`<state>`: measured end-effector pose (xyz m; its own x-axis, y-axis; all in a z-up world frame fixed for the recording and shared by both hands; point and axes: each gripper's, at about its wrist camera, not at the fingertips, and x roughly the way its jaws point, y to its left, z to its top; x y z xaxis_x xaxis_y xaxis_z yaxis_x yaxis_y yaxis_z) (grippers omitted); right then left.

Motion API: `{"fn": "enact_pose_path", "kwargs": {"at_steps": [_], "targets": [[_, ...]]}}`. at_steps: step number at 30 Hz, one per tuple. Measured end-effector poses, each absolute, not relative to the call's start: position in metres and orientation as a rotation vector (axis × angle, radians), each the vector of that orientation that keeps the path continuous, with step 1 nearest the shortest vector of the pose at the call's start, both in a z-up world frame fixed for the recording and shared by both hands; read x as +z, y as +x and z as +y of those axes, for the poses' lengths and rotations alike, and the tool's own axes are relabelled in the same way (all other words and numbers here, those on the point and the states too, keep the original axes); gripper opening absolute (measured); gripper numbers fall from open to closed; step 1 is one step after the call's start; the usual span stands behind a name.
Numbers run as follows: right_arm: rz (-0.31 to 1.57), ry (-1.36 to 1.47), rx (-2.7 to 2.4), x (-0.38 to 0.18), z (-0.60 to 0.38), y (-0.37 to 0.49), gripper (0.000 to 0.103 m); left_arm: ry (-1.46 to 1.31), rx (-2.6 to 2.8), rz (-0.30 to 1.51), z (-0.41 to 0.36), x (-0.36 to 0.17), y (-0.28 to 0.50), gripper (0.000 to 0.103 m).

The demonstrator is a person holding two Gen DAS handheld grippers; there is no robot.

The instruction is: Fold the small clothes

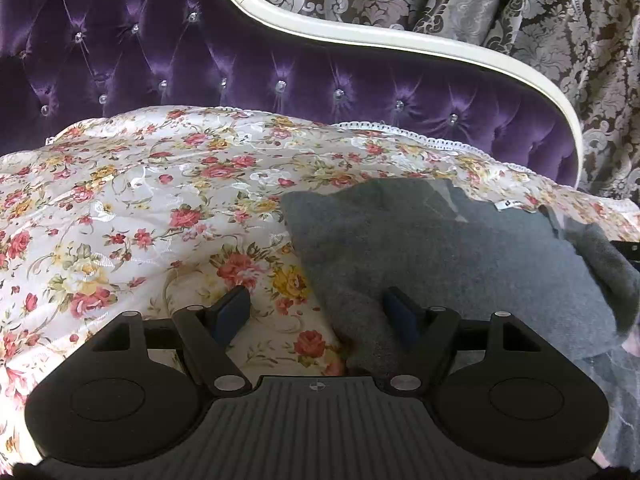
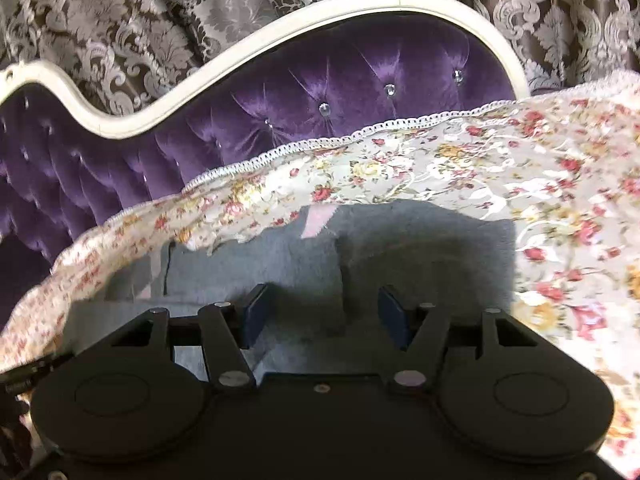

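Observation:
A small grey knit garment (image 1: 440,248) lies partly folded on a floral bedspread (image 1: 132,208). A white label shows at its far right edge. My left gripper (image 1: 316,312) is open just above the garment's near left edge, its right finger over the grey cloth and its left finger over the bedspread. In the right wrist view the same grey garment (image 2: 400,248) lies under my right gripper (image 2: 322,314), which is open and empty over the cloth. A fold ridge runs between its fingers.
A purple tufted headboard (image 1: 240,64) with a white curved frame (image 1: 360,36) stands behind the bed. Patterned grey-brown curtains (image 1: 560,20) hang behind it. The floral bedspread (image 2: 560,200) extends to the right in the right wrist view.

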<state>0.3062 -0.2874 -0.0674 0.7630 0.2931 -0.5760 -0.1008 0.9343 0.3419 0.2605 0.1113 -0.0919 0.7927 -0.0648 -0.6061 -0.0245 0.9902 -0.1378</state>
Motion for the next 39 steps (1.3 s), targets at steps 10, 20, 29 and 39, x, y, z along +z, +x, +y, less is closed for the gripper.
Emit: {"fn": "enact_pose_path", "kwargs": {"at_steps": [10, 20, 29, 39], "targets": [[0.675, 0.284, 0.158, -0.041, -0.293, 0.288, 0.012, -0.145, -0.022, 0.667, 0.112, -0.091, 0.262, 0.074], [0.697, 0.283, 0.012, -0.045, -0.325, 0.27, 0.02, -0.141, -0.017, 0.684, 0.112, -0.089, 0.265, 0.075], [0.721, 0.172, 0.045, -0.056, -0.295, 0.285, 0.067, -0.14, -0.014, 0.691, 0.112, -0.089, 0.267, 0.075], [0.719, 0.158, -0.038, -0.063, -0.313, 0.262, 0.011, -0.134, -0.013, 0.694, 0.111, -0.089, 0.268, 0.077]]}}
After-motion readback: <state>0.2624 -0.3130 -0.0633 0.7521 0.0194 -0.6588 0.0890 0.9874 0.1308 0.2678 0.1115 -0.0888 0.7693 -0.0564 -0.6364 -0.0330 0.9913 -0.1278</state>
